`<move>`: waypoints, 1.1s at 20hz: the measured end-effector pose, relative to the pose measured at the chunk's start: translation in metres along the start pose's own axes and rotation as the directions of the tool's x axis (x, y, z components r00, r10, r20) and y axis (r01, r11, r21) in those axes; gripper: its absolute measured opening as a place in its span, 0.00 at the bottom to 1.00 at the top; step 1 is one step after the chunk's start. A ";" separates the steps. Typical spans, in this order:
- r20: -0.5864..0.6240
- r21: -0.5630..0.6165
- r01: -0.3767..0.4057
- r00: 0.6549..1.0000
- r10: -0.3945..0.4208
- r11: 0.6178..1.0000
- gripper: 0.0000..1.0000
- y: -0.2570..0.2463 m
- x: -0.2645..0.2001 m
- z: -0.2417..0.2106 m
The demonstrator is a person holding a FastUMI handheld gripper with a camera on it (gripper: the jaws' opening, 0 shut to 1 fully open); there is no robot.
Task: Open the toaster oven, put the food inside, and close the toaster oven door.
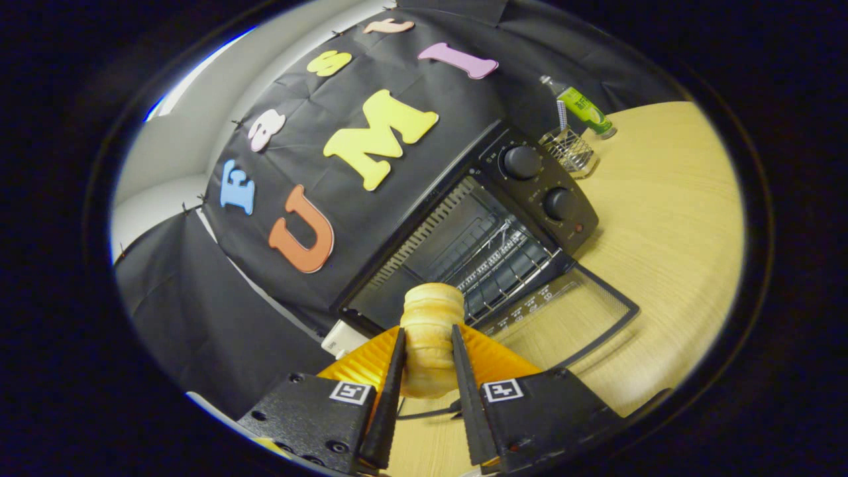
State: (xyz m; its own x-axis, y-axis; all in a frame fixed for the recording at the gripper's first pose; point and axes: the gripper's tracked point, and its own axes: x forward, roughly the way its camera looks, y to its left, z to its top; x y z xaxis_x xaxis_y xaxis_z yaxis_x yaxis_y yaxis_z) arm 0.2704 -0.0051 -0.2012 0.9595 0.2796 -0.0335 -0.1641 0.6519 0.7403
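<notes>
I see the toaster oven (530, 192) on the wooden table (662, 218) with its glass door (563, 318) already dropped flat, rack (503, 265) bare. My gripper (427, 358) is clamped on the bread-like food piece (430, 331), just short of the opening. I judge loading and closing remain.

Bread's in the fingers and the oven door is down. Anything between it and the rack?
Nothing visible. The gripper is shut on the bread, the toaster oven cavity lies just ahead, its door flat on the table and the wire rack bare.
</notes>
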 end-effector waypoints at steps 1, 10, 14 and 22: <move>-0.002 -0.018 0.004 1.000 -0.004 1.000 0.48 0.000 0.009 0.005; -0.039 -0.168 0.030 0.999 -0.037 0.985 0.48 -0.011 0.087 0.042; -0.029 -0.250 0.027 0.999 -0.035 0.968 0.48 -0.007 0.107 0.045; 0.029 -0.289 0.138 0.990 -0.135 0.947 0.97 -0.017 0.096 0.046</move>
State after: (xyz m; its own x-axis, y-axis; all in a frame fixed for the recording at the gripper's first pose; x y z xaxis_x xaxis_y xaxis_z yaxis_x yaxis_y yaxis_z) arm 0.3763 -0.0216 -0.1858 0.9792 0.1684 -0.1134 -0.0896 0.8596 0.5030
